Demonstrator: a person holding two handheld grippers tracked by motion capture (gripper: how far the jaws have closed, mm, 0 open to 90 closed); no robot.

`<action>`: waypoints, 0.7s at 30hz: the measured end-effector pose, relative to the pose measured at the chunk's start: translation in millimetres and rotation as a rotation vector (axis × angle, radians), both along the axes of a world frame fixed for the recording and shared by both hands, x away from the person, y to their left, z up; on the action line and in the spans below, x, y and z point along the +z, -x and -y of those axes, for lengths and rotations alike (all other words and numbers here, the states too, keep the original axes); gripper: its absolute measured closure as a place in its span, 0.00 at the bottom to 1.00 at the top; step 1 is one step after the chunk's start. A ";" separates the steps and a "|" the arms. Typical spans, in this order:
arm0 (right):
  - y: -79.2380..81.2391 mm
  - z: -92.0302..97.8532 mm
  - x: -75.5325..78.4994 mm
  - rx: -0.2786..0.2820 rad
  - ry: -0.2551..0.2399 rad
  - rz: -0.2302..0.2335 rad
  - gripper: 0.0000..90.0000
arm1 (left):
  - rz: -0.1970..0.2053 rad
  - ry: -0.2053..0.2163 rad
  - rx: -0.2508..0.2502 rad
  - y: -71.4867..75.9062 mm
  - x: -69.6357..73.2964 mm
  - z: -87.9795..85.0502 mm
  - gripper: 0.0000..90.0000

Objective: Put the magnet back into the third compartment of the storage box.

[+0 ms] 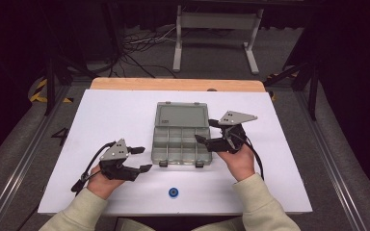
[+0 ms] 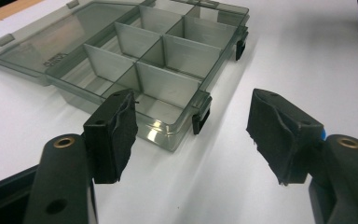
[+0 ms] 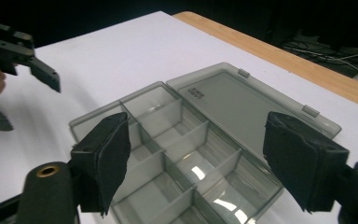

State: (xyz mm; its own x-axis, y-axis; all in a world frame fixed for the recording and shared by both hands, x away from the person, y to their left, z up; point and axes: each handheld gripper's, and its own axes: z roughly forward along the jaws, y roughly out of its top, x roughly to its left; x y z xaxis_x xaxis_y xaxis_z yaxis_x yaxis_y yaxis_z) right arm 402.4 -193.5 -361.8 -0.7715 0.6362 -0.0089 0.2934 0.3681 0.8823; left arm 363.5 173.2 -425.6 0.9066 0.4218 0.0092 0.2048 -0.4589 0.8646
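Lying open at the middle of the white table [image 1: 111, 115]: a smoky clear plastic compartment box [image 1: 180, 144], lid [image 1: 181, 115] folded flat toward twelve o'clock, divided tray toward six, two dark latches [image 1: 164, 163] hanging off the six o'clock edge. Showing nothing inside any compartment visible in the gripper views.

Hovering at about eight o'clock of the box: left gripper [image 1: 142, 159], jaws spread wide, gripping nothing, tips pointing toward three o'clock and standing just beside the tray's near corner without touching. Looking along it in the left gripper view: black padded fingers [image 2: 116, 135] standing apart, white table between them, the box [image 2: 135, 60] ahead at eleven o'clock with one latch [image 2: 200, 114] closest.

Hovering at three o'clock of the box: right gripper [image 1: 206, 131], jaws likewise spread, pinching nothing, tips reaching over the tray's right edge, whether brushing it being impossible to tell. Looking along it in the right gripper view: fingers [image 3: 105, 161] standing wide above the divided tray [image 3: 177, 163], lid [image 3: 242, 102] at one o'clock, the left gripper [image 3: 25, 91] at ten o'clock.

Resting near the table's six o'clock edge, well apart from the box: a small blue round piece [image 1: 174, 192], too small to identify further. Showing along the twelve o'clock side: a strip of wooden tabletop [image 1: 173, 84].
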 end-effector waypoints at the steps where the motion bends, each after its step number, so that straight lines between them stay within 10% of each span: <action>1: 2.1 -0.7 1.2 0.003 -0.002 -0.003 0.25 | -0.001 0.003 0.001 0.5 0.3 -1.0 0.35; 12: 18.0 -9.7 9.7 0.061 -0.013 0.008 0.15 | 0.001 0.062 0.016 9.8 3.1 -16.8 0.32; 21: 34.5 -29.5 20.4 0.119 0.095 -0.014 0.11 | 0.009 0.135 0.054 10.9 3.0 -23.0 0.24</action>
State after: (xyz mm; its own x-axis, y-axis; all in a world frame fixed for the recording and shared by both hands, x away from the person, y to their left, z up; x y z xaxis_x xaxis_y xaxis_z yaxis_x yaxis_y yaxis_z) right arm 367.9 -164.0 -341.5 -0.8419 0.5370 -0.0534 0.2547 0.4826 0.8380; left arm 352.6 196.2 -422.6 0.8825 0.4683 -0.0428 0.2179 -0.3265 0.9197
